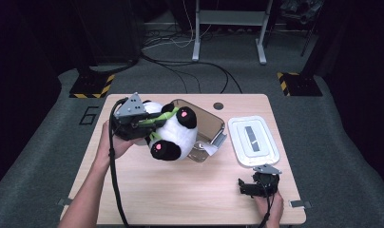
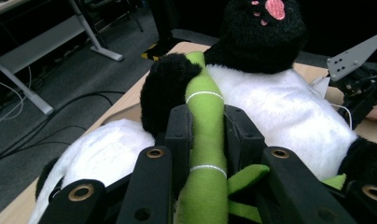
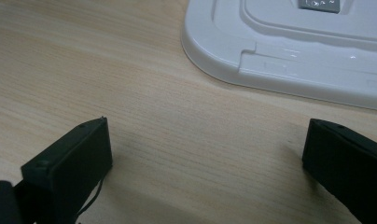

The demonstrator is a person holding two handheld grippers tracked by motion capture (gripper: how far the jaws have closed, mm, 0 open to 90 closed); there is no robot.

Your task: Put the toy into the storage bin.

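Note:
A black and white panda plush (image 1: pixel 173 133) with pink paw pads hangs tilted above the table, in front of a clear plastic container (image 1: pixel 210 124). My left gripper (image 1: pixel 157 122) is shut on the green bamboo stalk (image 2: pixel 205 116) sewn to the panda's chest (image 2: pixel 280 107), and its jaws press the stalk from both sides. My right gripper (image 1: pixel 252 183) rests on the table near the front right edge. It is open, and bare wood lies between its black jaws (image 3: pixel 205 149). A white lid (image 1: pixel 253 141) lies flat just beyond the right gripper (image 3: pixel 289 51).
The wooden table (image 1: pixel 180 190) has bare room in its front middle. A crumpled white paper (image 1: pixel 209 148) sits at the container's near corner. Beyond the table are floor cables and a metal stand's legs (image 1: pixel 228 28).

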